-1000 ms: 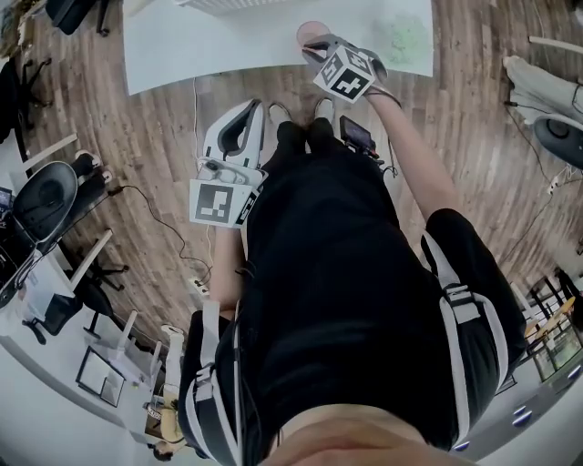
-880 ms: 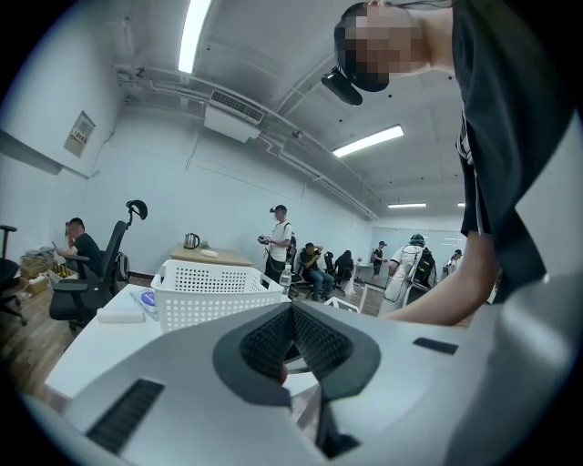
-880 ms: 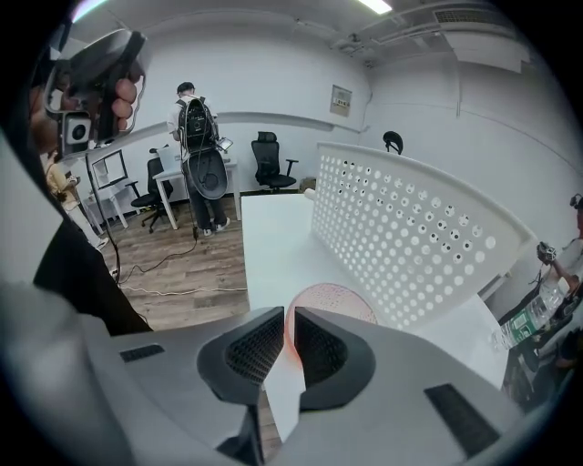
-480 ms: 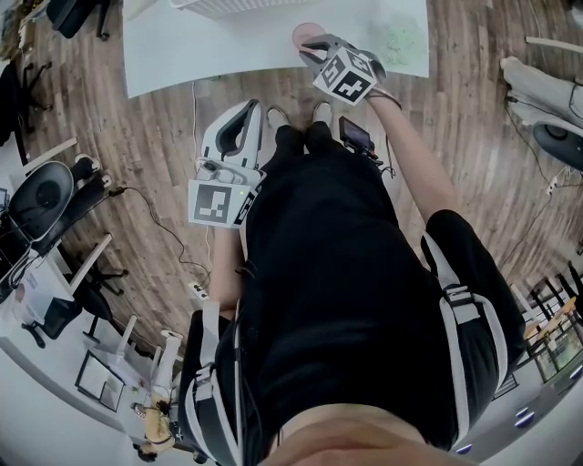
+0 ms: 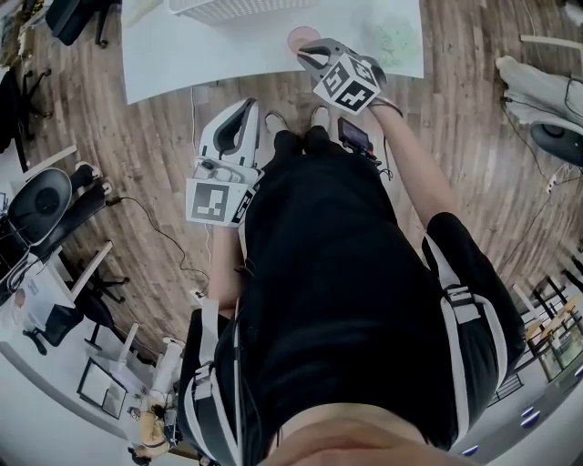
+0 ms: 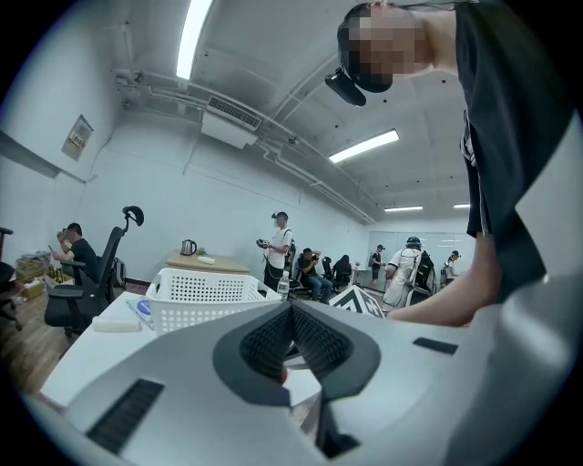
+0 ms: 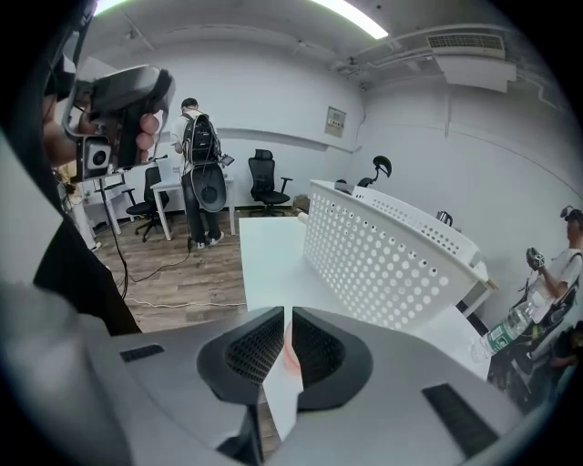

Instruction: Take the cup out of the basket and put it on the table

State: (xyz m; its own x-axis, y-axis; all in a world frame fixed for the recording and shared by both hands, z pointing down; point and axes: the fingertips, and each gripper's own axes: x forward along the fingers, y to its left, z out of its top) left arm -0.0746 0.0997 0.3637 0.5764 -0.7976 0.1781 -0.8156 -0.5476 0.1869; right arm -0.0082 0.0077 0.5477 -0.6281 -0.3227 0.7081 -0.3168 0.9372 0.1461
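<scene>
A pink cup (image 5: 302, 37) is over the white table (image 5: 219, 55), close to its front edge. My right gripper (image 5: 309, 52) is shut on the cup's rim. In the right gripper view a thin pink rim (image 7: 291, 353) shows pinched between the dark pads of that gripper (image 7: 286, 333). I cannot tell whether the cup rests on the table. The white perforated basket (image 5: 223, 7) stands at the table's far side and fills the right of the right gripper view (image 7: 392, 259). My left gripper (image 5: 244, 107) hangs over the floor just short of the table, jaws shut with nothing between them (image 6: 291, 320).
The table's front edge (image 5: 273, 75) runs just ahead of my feet, with wooden floor (image 5: 146, 155) on both sides. Office chairs (image 5: 41, 200) and cables lie to the left. In the gripper views, people stand and sit in the room beyond the basket (image 6: 202, 296).
The right gripper with the cup has drifted slightly left over the table. The left gripper has barely moved.
</scene>
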